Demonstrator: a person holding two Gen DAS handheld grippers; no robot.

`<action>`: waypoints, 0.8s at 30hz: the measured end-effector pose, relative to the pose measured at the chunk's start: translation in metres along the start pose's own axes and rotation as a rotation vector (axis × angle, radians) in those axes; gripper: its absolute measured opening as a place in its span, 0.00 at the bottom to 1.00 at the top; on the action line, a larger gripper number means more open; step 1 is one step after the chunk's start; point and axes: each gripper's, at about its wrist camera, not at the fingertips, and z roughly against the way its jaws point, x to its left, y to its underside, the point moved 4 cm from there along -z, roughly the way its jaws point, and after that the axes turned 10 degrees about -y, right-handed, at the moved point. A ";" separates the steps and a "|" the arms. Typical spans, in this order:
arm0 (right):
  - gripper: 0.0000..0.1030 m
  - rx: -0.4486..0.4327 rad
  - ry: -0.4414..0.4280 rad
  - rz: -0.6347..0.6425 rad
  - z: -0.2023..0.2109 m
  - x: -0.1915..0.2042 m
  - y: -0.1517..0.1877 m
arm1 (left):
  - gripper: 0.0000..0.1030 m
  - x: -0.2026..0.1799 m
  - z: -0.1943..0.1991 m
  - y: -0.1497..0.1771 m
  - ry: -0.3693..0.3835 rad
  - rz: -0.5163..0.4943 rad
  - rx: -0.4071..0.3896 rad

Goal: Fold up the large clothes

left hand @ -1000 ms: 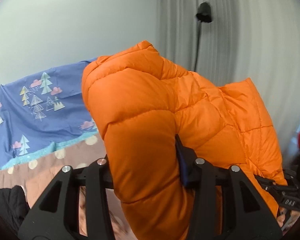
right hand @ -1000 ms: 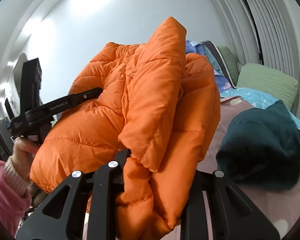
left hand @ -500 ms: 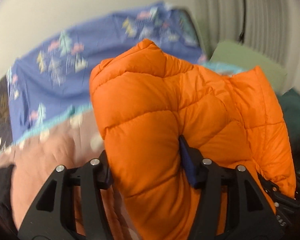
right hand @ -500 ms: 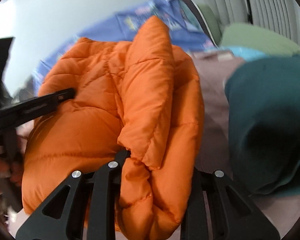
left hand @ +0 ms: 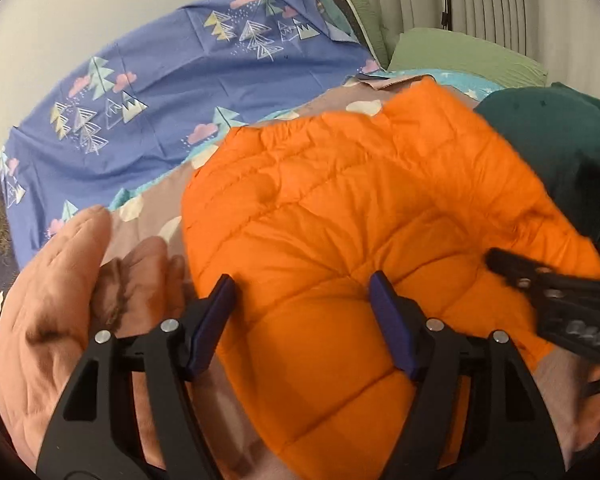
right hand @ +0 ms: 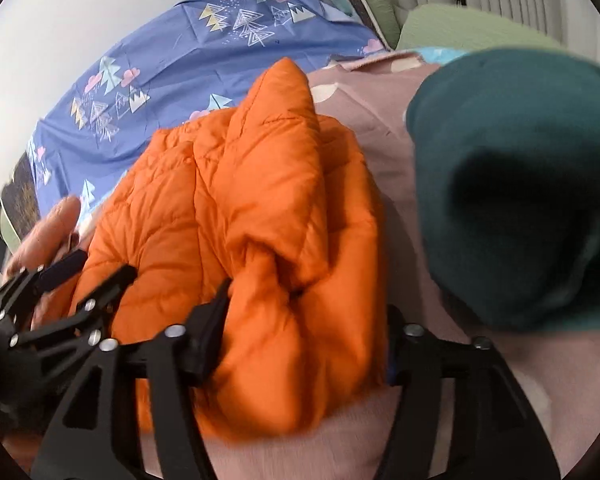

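Note:
A folded orange puffer jacket (left hand: 340, 220) lies on the pink bedspread (right hand: 380, 120); it also shows in the right wrist view (right hand: 260, 220). My left gripper (left hand: 304, 308) is open, its blue-padded jaws spread wide around the jacket's near edge. My right gripper (right hand: 304, 316) is open too, its jaws standing either side of a thick orange fold. The right gripper shows at the right of the left wrist view (left hand: 552, 292), and the left gripper at the left of the right wrist view (right hand: 60, 292).
A dark teal folded garment (right hand: 520, 180) lies right of the jacket. A peach quilted garment (left hand: 52, 300) lies at the left. A blue tree-print sheet (left hand: 160, 100) covers the back, with green pillows (left hand: 460, 52) by the curtain.
The jacket came down from mid-air onto the bed. Both grippers have opened and let go of it; the views tilted down toward the bedspread.

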 end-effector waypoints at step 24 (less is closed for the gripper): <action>0.99 -0.395 0.081 0.220 0.336 0.132 0.170 | 0.98 0.077 0.374 0.147 0.009 0.263 -0.320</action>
